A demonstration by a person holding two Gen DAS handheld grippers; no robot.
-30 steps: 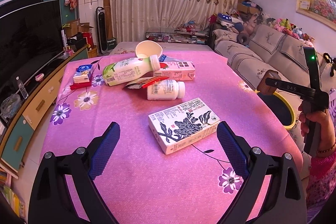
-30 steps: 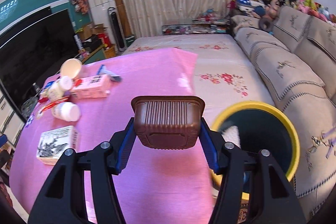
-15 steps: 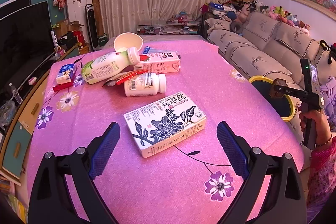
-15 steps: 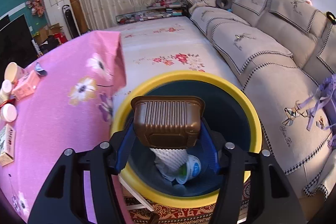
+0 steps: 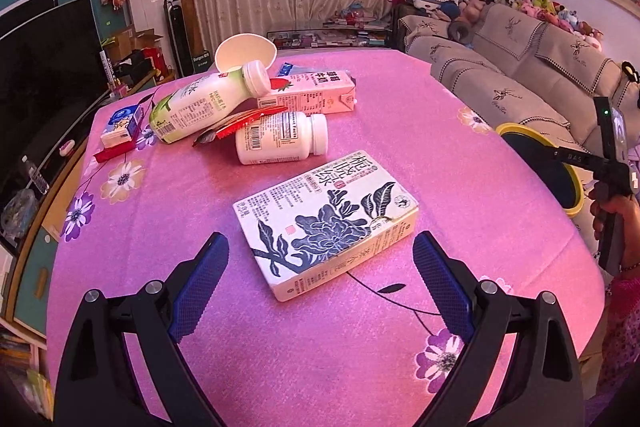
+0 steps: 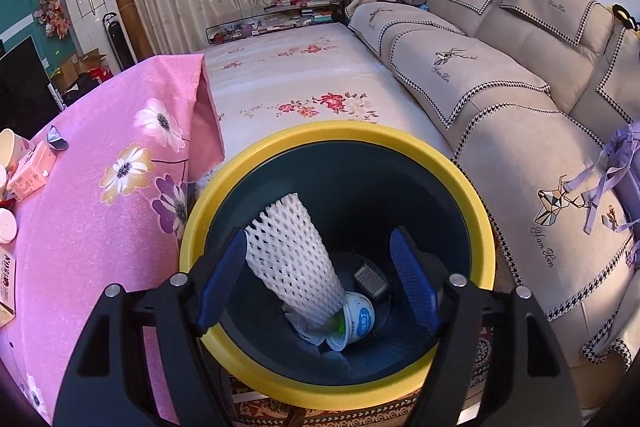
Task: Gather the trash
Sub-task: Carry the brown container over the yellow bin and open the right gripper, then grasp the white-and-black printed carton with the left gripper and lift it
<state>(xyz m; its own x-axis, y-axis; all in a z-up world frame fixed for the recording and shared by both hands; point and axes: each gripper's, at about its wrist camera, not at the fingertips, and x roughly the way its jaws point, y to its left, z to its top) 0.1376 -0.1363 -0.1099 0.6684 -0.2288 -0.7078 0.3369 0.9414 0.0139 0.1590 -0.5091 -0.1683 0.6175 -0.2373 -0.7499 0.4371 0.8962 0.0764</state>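
Trash on the pink flowered tablecloth (image 5: pixel 360 347) and in the yellow-rimmed dark bin (image 6: pixel 280 147) at its right edge.

White rectangular carton with a blue flower print (image 5: pixel 326 223) lies flat between the spread, empty jaws of the left gripper (image 5: pixel 320 283); farther off lie a white pill bottle (image 5: pixel 280 141), a green-labelled drink bottle (image 5: pixel 200 103) and a pink strawberry milk carton (image 5: pixel 312 93). Above the bin, the right gripper (image 6: pixel 316 279) has just been opening and grips nothing; a small brown ribbed box (image 6: pixel 370 281), white foam netting (image 6: pixel 292 259) and a yoghurt cup (image 6: pixel 358 319) lie inside.
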